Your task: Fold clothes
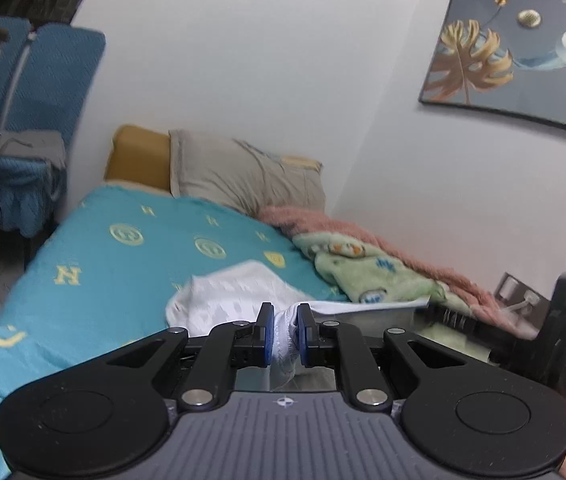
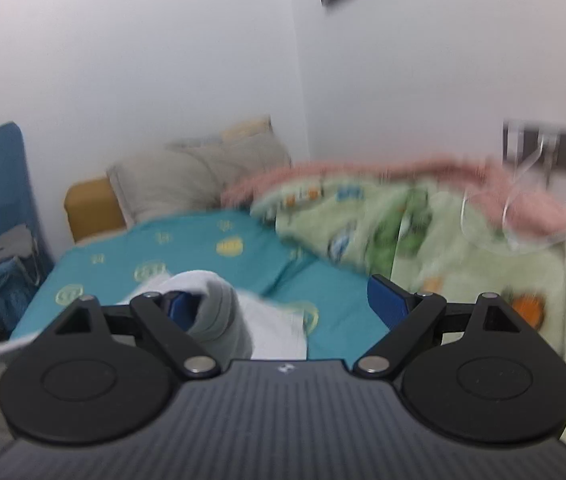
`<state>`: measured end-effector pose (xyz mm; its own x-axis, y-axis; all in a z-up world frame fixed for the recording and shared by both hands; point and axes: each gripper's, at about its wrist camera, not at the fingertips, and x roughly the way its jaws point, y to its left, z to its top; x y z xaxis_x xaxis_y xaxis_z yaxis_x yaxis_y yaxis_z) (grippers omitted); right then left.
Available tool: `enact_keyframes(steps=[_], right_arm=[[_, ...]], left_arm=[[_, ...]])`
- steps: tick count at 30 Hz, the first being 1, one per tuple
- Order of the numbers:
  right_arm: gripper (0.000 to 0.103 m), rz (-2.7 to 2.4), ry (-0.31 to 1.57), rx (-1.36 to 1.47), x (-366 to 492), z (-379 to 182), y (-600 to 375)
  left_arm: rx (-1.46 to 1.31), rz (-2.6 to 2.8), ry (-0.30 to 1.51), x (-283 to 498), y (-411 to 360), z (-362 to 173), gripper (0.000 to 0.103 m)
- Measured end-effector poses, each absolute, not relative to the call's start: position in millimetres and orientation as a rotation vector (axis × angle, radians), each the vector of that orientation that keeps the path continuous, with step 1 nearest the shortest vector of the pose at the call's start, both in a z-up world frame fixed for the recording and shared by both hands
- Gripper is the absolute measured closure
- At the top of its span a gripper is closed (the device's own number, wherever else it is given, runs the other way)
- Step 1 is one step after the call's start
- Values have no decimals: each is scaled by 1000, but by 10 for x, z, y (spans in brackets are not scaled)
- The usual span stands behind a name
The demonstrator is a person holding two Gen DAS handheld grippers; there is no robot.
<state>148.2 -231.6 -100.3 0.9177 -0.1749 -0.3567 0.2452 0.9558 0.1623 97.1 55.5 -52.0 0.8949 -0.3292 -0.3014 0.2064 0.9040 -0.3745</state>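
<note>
A white garment (image 1: 231, 296) lies partly spread on the teal bedsheet (image 1: 123, 272). My left gripper (image 1: 283, 330) is shut on a bunched fold of it, the cloth pinched between the blue pads. A taut white edge runs from there rightward to the right gripper's black body (image 1: 563, 332). In the blurred right wrist view, my right gripper (image 2: 283, 306) stands wide open. The white garment (image 2: 223, 312) drapes over its left finger (image 2: 177, 306). The right finger (image 2: 387, 304) is bare over the teal sheet (image 2: 203, 248).
A green patterned blanket (image 1: 367, 272) and a pink fleece (image 1: 347, 232) are heaped along the wall side of the bed. A grey pillow (image 1: 243, 172) lies at the head. A blue-covered chair (image 1: 23, 132) stands to the left. A framed picture (image 1: 523, 48) hangs on the wall.
</note>
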Motion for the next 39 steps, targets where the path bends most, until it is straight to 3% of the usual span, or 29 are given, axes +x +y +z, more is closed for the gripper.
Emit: enact_keyframes(steps=[6,15,24,28,32,39], right_arm=[[15,-170,583,363,1748,-1343,-2497],[15,-70,554,523,1707,-1267,-2596],[15,-21,579,556,1767,-1278,-2557],[15,-17,576,539,1766,-1277,-2545],[15,-5,570,538,1763,-1266,-2547],[15,6,573,551,1746,-1272,-2547]], left_arm=[[-376,-234,378,1042,691,-498,90],[-380,-186,550,1247,743,-746,89],[-350,-187,698,1362,729,-964,82],[-274,-201,731,1394,579,-1046,63],[-212,-231,704,1445,410,-1090,51],[-50,-255,676,1605,69,-1241,46]])
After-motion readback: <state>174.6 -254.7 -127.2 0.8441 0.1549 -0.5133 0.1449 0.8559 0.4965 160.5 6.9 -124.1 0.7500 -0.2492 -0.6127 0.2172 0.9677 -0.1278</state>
